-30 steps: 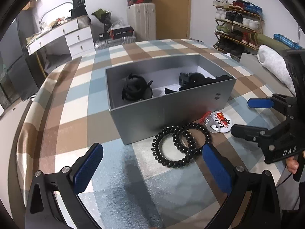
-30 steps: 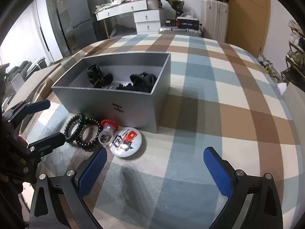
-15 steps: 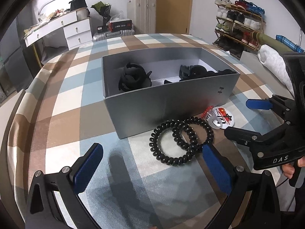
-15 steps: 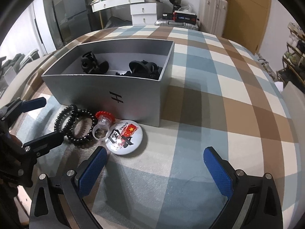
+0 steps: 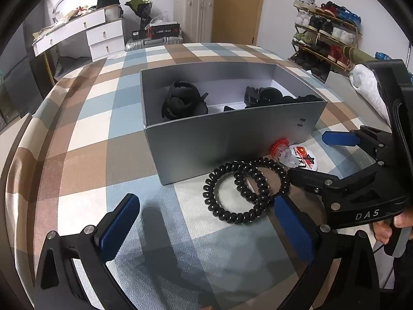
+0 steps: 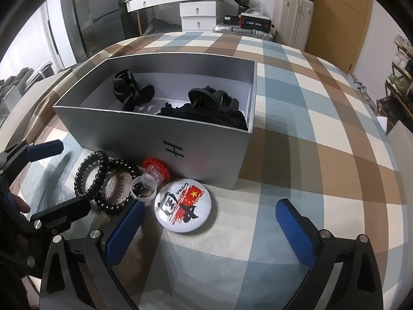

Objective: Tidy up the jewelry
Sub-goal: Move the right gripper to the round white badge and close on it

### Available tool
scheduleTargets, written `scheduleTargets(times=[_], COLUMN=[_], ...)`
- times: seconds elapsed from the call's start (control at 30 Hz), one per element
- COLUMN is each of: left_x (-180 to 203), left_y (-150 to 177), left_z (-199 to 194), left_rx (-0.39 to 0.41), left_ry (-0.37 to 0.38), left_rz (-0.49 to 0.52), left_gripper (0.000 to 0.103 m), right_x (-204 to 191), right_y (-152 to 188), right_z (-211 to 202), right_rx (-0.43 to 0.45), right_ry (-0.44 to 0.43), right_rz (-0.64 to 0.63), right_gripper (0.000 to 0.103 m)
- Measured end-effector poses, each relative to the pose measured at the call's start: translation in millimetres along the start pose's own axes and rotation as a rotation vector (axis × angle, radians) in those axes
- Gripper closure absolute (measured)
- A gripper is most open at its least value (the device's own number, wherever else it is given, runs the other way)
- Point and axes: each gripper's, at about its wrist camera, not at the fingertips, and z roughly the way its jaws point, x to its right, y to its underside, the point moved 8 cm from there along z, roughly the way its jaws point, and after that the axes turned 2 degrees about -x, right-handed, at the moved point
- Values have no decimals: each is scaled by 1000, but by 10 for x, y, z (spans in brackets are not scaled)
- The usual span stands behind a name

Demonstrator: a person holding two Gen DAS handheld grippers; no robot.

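Observation:
An open grey box (image 5: 232, 139) (image 6: 155, 134) sits on the checked cloth with black hair clips (image 5: 184, 100) (image 6: 130, 90) inside. In front of it lie two black spiral hair ties (image 5: 242, 191) (image 6: 103, 180), a clear ring with a red top (image 5: 282, 149) (image 6: 152, 178) and a round white badge with a red flag (image 5: 306, 156) (image 6: 184, 204). My left gripper (image 5: 206, 222) is open, low before the hair ties. My right gripper (image 6: 210, 228) is open just in front of the badge; the left view shows it (image 5: 309, 155) around the badge.
The checked cloth (image 6: 322, 129) covers a large surface with free room right of the box. Behind stand a white dresser (image 5: 98, 36), suitcases (image 5: 196, 18) and a shoe rack (image 5: 325, 36). A hand (image 5: 387, 227) holds the right gripper's handle.
Both grippers have moved forward and lower toward the items in front of the box. The hair ties, ring and badge have stayed put. Both stay open.

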Motion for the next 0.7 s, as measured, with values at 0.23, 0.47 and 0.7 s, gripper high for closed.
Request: scheduleTargets(times=[0.23,0.47,0.7], left_x=[-13,-26,-27], left_y=[-4,-3,-7], left_z=[4,-13,-15], left_rx=[0,5,5], left_ry=[13,12,14], left_rz=[-9,-19,-23], left_gripper=[2,2,2], right_x=[203,339,267], right_y=[42,87,91], right_z=[-27,-57,-92], right_rx=[-8,-9,6], right_ry=[25,42,26], right_rz=[22,52,35], right_gripper=[1,1,9])
